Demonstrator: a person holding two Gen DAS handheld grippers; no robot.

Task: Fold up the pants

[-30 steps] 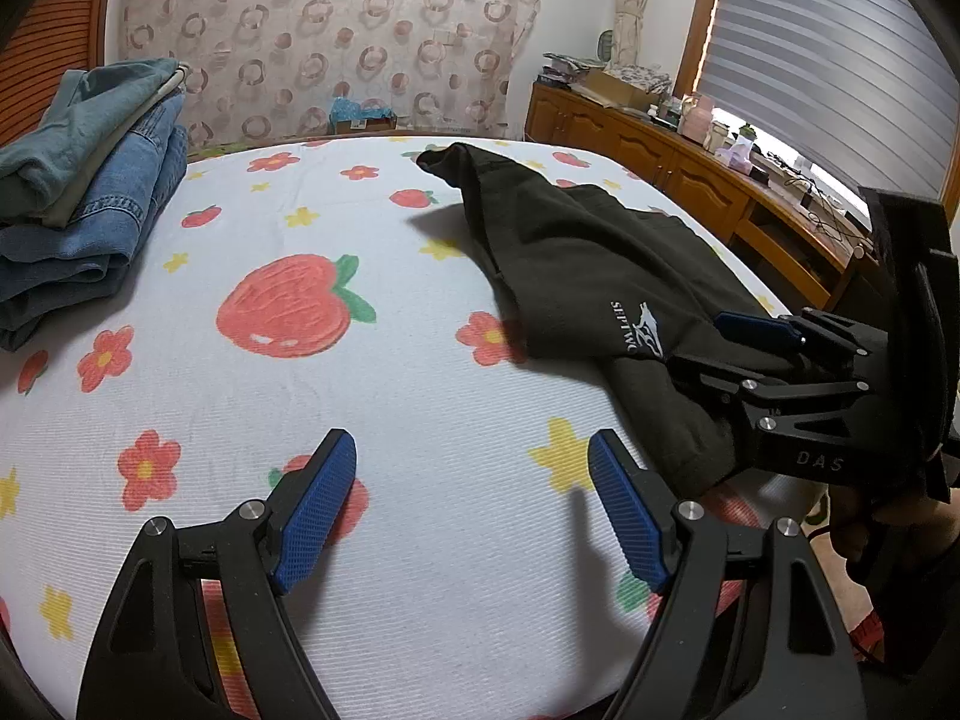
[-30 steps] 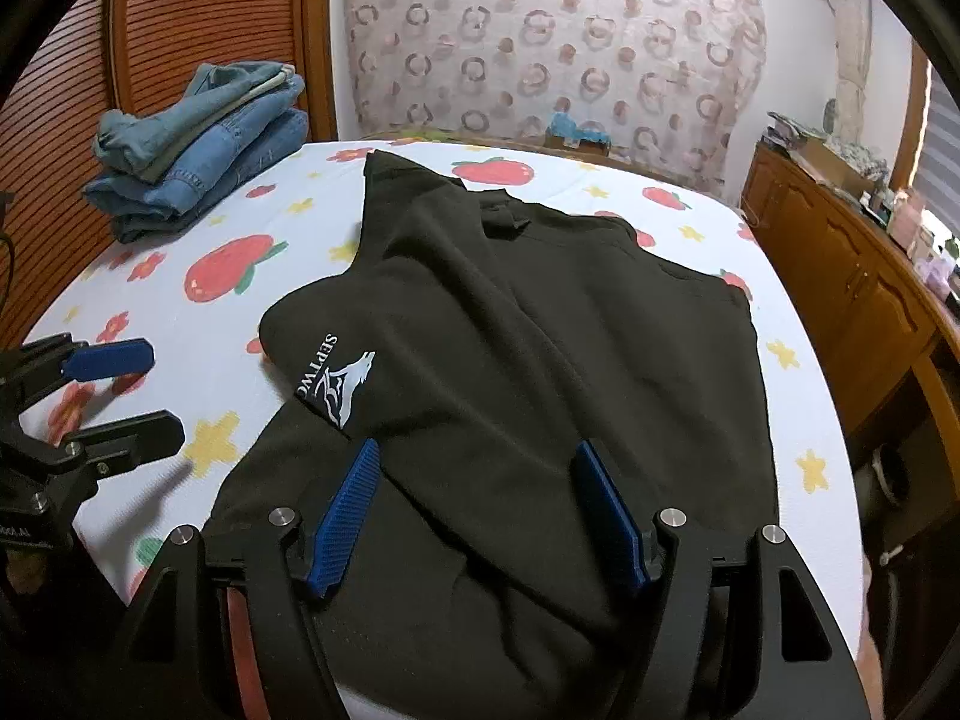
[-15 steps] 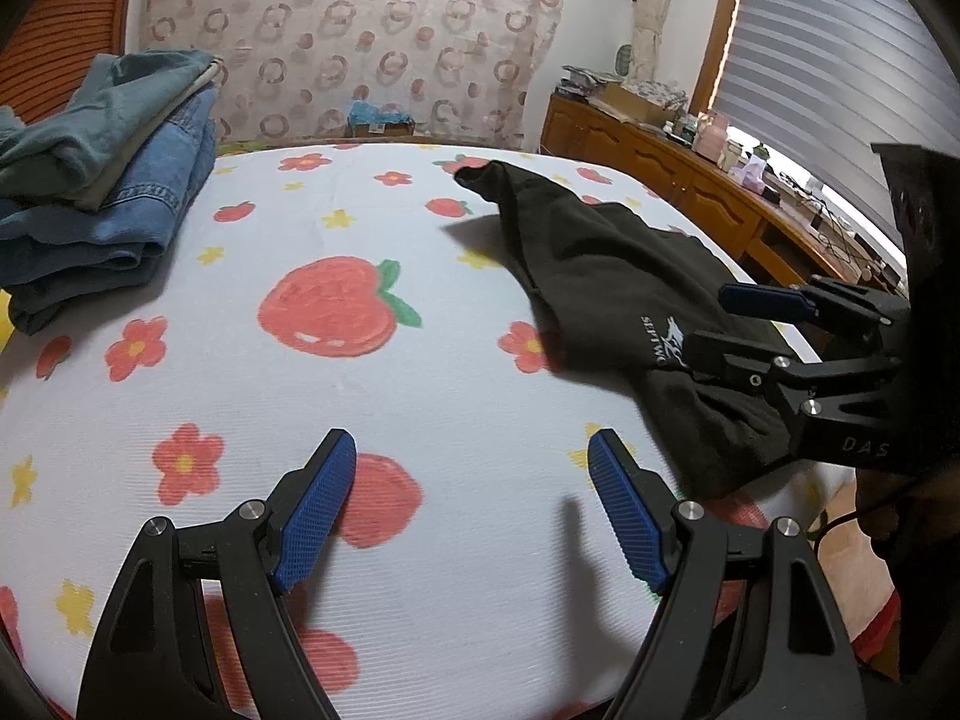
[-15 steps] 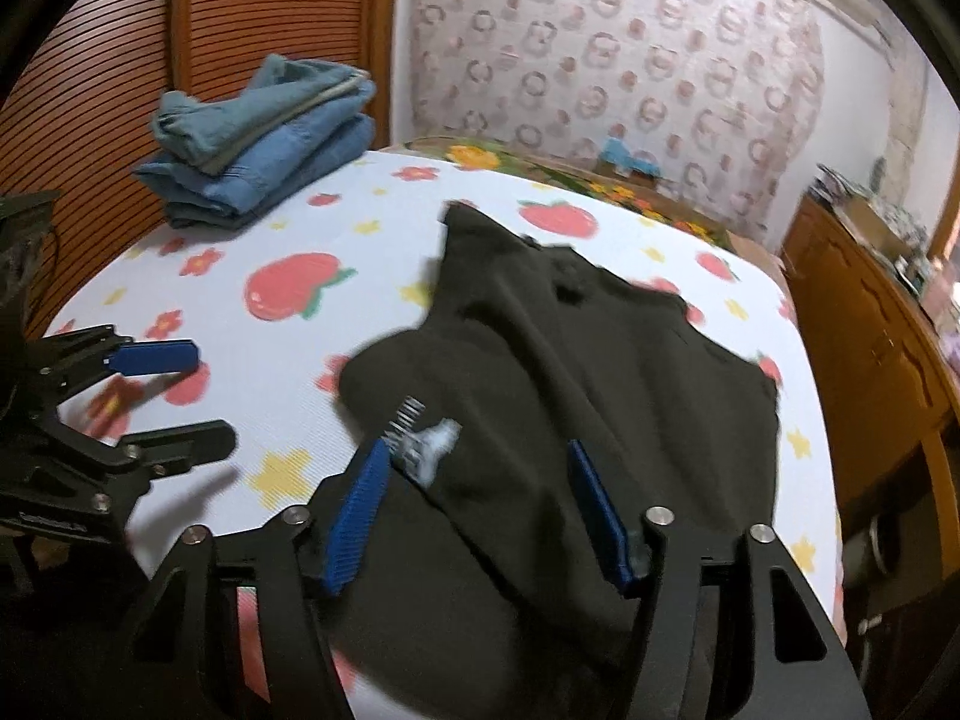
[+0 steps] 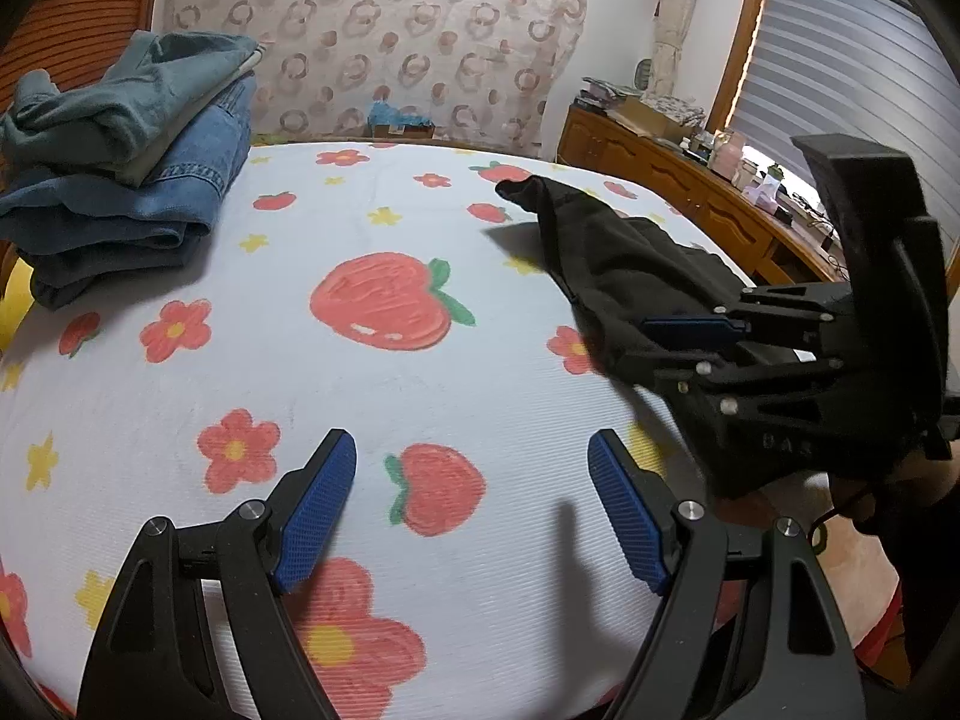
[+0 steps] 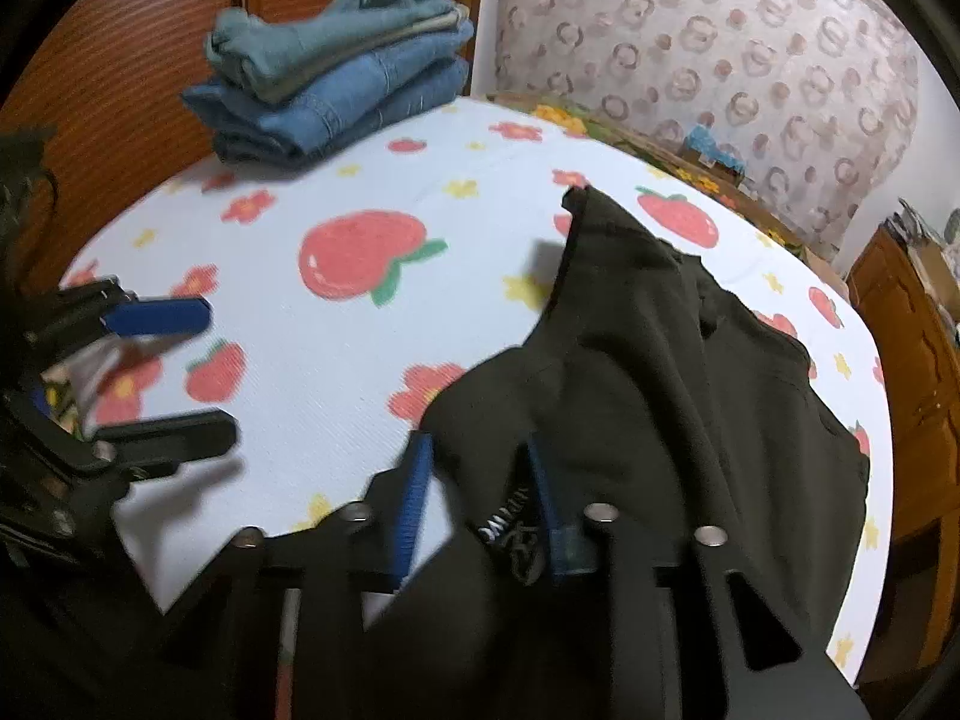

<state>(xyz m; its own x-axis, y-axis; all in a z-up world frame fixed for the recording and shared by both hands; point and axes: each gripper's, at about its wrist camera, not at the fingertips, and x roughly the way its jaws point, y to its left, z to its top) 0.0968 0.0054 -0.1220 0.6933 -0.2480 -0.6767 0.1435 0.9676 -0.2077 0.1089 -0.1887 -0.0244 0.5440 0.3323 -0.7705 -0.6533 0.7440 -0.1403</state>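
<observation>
Black pants [image 6: 648,372] with a white logo lie crumpled on the right side of the bed, also in the left wrist view [image 5: 624,264]. My right gripper [image 6: 480,480] has its jaws narrowed around a fold of the pants by the logo; it also shows in the left wrist view [image 5: 690,348]. My left gripper [image 5: 468,492] is open and empty, low over the bare sheet to the left of the pants; it also shows in the right wrist view [image 6: 168,372].
A stack of folded jeans [image 5: 126,192] sits at the bed's far left corner, also in the right wrist view [image 6: 336,78]. The strawberry-print sheet [image 5: 360,372] covers the bed. A wooden dresser [image 5: 690,180] runs along the right side.
My right gripper has narrowed its jaws onto the pants fold and drawn the cloth toward the front edge. My left gripper has shifted left over the sheet and stayed open.
</observation>
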